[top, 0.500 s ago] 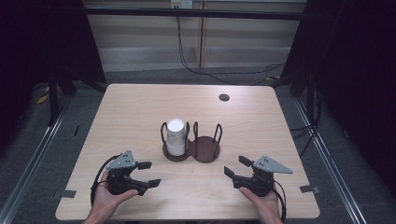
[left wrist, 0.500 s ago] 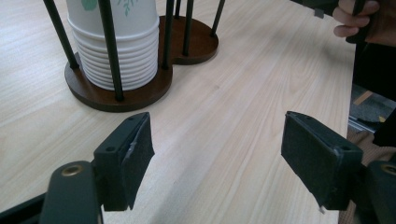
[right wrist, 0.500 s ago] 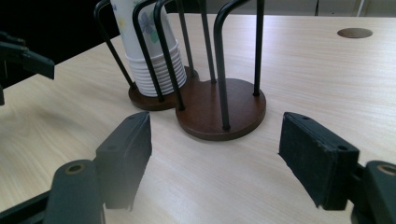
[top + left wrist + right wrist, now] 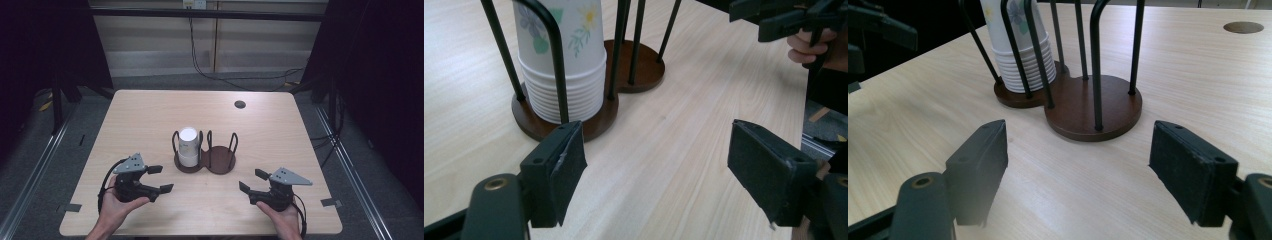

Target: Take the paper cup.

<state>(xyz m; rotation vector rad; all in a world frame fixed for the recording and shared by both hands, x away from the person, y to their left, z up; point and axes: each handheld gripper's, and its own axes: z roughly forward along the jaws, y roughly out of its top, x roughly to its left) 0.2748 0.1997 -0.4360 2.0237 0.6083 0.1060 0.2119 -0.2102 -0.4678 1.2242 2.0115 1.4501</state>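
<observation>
The left gripper (image 4: 160, 179) is held low over the near left part of the table (image 4: 280, 130), gripped from below by the left hand (image 4: 120, 202), forearm entering from the bottom edge. Its jaws are spread with nothing between them, aimed right and slightly away, toward the cup holder (image 4: 206, 161). The right gripper (image 4: 253, 181) is held by the right hand (image 4: 280, 212) over the near right part, jaws likewise spread and empty, aimed left toward the holder. The stack of paper cups (image 4: 188, 146) is seen upright in the holder's left ring, near the table centre; the right ring (image 4: 1095, 107) is seen bare. Both grippers are kept well apart from the holder.
</observation>
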